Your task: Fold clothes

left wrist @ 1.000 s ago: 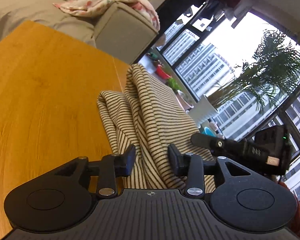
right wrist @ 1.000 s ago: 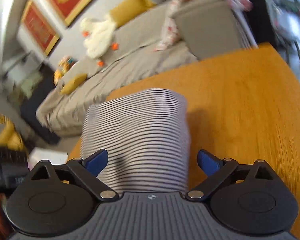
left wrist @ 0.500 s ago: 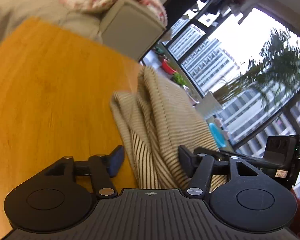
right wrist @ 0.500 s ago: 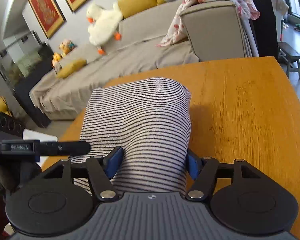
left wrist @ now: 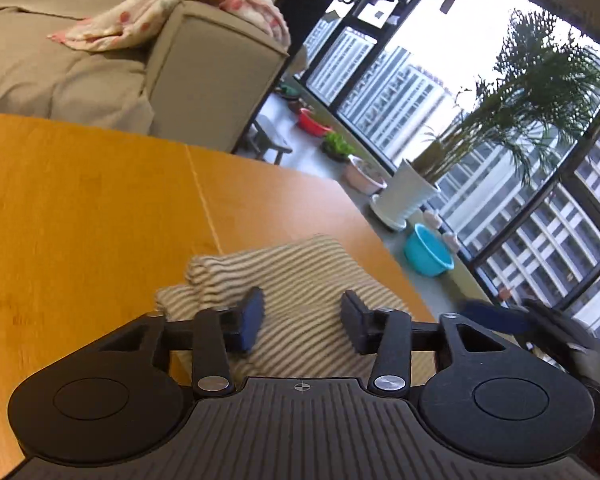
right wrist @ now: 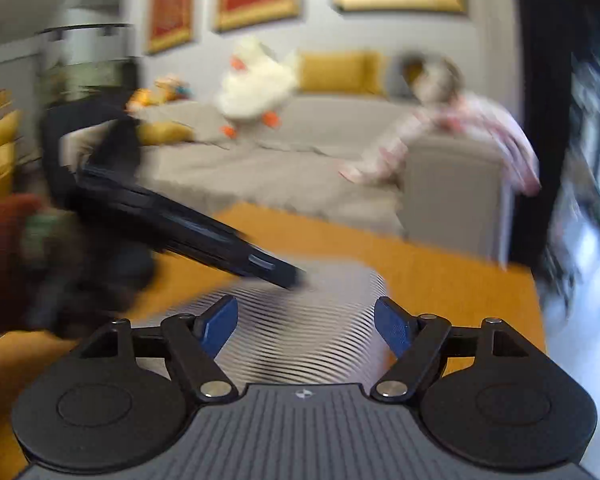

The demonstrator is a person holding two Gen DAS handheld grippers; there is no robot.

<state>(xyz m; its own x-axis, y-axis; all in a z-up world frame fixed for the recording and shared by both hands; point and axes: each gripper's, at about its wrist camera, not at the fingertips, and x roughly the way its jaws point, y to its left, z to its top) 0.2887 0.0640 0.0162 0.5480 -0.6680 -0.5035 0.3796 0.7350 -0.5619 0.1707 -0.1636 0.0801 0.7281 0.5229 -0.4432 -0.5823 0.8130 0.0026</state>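
Note:
A striped garment [left wrist: 300, 280] lies folded in a low bundle on the orange wooden table [left wrist: 80, 220], near its right edge. My left gripper [left wrist: 302, 324] hovers just over the bundle, open, with cloth showing below the gap between its fingers. In the blurred right wrist view the same striped garment [right wrist: 300, 320] lies under my right gripper [right wrist: 306, 320], which is open with its blue pads wide apart. The left gripper [right wrist: 180, 228] reaches in from the left over the cloth. The right gripper's blue pad [left wrist: 496, 318] shows at the garment's right side.
A beige sofa [left wrist: 204, 80] with a flowered blanket [left wrist: 172, 12] stands beyond the table's far edge. The table's right edge [left wrist: 380, 224] drops to a floor with a white plant pot [left wrist: 404, 196] and a blue basin [left wrist: 428, 256]. A sleeve [right wrist: 4, 264] is at left.
The garment went from hanging raised between the grippers to lying folded low on the table. The right gripper shut on it half a second ago and is now open again.

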